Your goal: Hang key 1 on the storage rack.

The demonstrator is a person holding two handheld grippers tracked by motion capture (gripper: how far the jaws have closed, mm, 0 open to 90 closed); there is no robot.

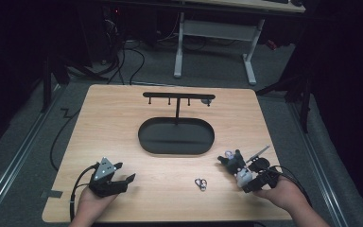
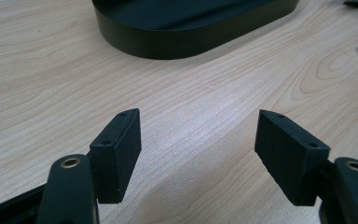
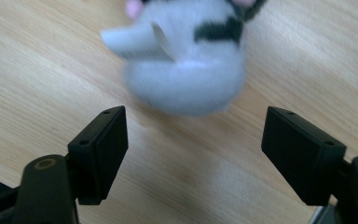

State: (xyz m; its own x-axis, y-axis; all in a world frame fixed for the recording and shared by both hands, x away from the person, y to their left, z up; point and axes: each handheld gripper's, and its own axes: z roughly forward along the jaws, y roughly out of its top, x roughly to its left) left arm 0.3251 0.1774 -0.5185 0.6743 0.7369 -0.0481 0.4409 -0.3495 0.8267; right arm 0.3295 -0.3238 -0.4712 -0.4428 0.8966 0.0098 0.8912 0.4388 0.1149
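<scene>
In the lower right of the high view the right gripper (image 1: 246,176) sits over a small plush toy (image 1: 236,166) — white and dark, with pink bits — lying on the wooden table (image 1: 123,118). In the right gripper view its jaws stand wide apart with bare wood between them; the toy (image 3: 186,70) lies just beyond the tips, blurred, and neither pad touches it. So nothing is held there.

The left gripper (image 1: 116,182), in the lower left of the high view, also has its jaws spread wide over empty tabletop (image 2: 51,70). A small metal clasp (image 1: 201,183) lies at bottom centre, between the two grippers. The black oval stand (image 1: 176,137) with its hook bar (image 1: 178,96) is in the middle of the frame, well apart from the toy.

Risks, as I judge them: the toy is soft and round, so closing too near its edge could squeeze it out sideways — or nudge it further off. The clasp is small and flat, so it could slide under a careless approach.
</scene>
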